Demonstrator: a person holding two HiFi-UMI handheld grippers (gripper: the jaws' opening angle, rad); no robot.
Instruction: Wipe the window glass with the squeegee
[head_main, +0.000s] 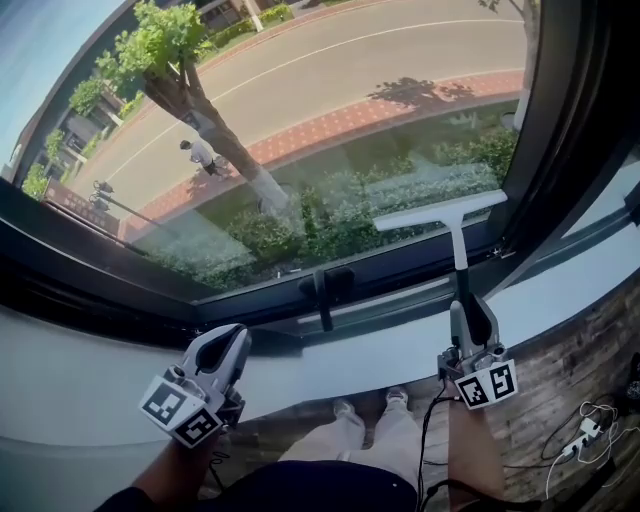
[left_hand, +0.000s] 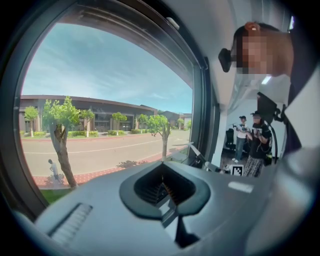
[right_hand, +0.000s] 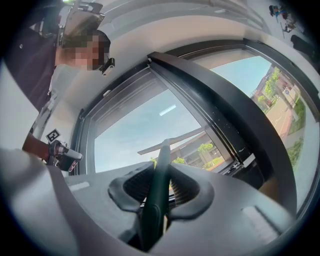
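Nearest: the person's legs (head_main: 352, 438), standing at the sill, a forearm on each side.

Window glass (head_main: 330, 110): one big pane in a dark frame, with road, tree and hedge outside. No suds, streaks or wet bands show, so wiped and unwiped areas cannot be told apart.

White sill (head_main: 90, 385): runs under the frame. Nothing rests on it.

Squeegee (head_main: 441, 212): white blade low on the pane near the bottom right corner, slightly tilted, just above the lower frame. Handle drops straight down into the right gripper. Blade looks to be against the glass, but contact is not certain.

Right gripper (head_main: 472, 318): jaws clamped on the squeegee handle, which runs up between them in the right gripper view.

Left gripper (head_main: 230, 345): held low over the sill, well clear of the glass. Jaws closed together with nothing between them.

Window handle (head_main: 322, 296): dark, on the lower frame between the grippers.

Judgement: the blade sits where a downward pass would end. Most of the pane, up and to the left, probably remains to do.
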